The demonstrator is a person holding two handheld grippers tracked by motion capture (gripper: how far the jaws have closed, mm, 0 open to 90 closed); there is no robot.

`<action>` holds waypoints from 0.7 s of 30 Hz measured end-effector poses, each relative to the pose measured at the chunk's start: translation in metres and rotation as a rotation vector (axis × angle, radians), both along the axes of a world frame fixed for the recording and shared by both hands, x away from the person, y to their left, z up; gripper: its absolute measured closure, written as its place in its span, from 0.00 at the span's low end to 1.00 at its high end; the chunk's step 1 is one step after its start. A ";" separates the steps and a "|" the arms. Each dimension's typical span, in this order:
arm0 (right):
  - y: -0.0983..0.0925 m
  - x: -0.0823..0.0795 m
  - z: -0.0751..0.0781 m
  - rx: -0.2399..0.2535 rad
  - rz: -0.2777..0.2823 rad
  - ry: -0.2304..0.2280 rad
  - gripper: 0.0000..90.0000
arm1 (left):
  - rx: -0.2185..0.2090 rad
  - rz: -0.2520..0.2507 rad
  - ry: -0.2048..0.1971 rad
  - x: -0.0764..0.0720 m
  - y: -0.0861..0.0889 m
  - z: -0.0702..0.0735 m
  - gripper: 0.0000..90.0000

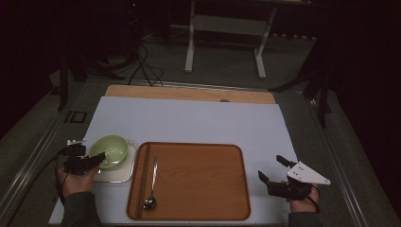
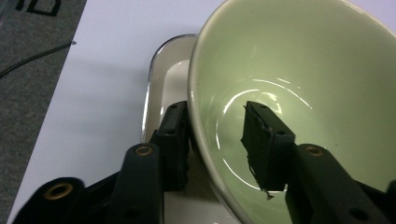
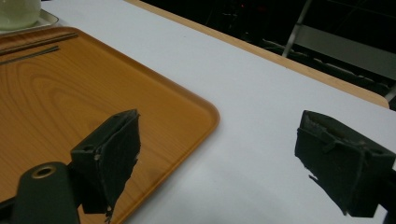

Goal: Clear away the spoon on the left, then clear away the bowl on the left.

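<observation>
A pale green bowl (image 1: 111, 150) (image 2: 289, 60) sits in a white rectangular dish (image 1: 118, 176) (image 2: 168, 70) to the left of a wooden tray (image 1: 198, 189). My left gripper (image 1: 97, 158) (image 2: 217, 109) straddles the bowl's near rim, one jaw outside against the wall and the other inside. A gap shows between the inner pad and the wall. My right gripper (image 1: 270, 167) (image 3: 219, 126) hovers open just right of the tray (image 3: 46, 93) with nothing between its jaws.
On the tray's left side lie a metal spoon (image 1: 152, 182) and dark chopsticks (image 1: 142, 179) (image 3: 32, 46). Everything rests on a white mat (image 1: 189, 118) over a wooden tabletop. A table frame and cables stand on the floor beyond the far edge.
</observation>
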State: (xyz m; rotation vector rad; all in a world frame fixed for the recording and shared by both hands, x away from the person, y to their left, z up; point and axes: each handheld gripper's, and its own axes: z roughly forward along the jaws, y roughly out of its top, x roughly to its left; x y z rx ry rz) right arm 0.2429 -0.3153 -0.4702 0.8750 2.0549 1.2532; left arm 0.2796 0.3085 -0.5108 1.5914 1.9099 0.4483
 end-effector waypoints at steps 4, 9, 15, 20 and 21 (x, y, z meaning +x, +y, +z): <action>0.001 0.000 0.000 -0.001 0.003 0.001 0.15 | -0.067 0.032 0.008 0.000 0.005 -0.002 0.76; 0.002 0.001 0.000 0.000 0.003 0.001 0.15 | -0.100 0.058 0.016 0.001 0.008 -0.002 0.83; 0.001 0.000 0.000 0.002 0.001 0.001 0.15 | -0.113 0.098 0.021 0.002 0.008 -0.001 0.92; 0.002 0.001 0.000 0.001 0.004 0.002 0.15 | -0.152 0.121 0.014 0.001 0.010 -0.002 0.92; 0.002 0.001 0.000 -0.002 0.004 0.003 0.15 | -0.158 0.126 0.010 0.001 0.010 -0.002 0.92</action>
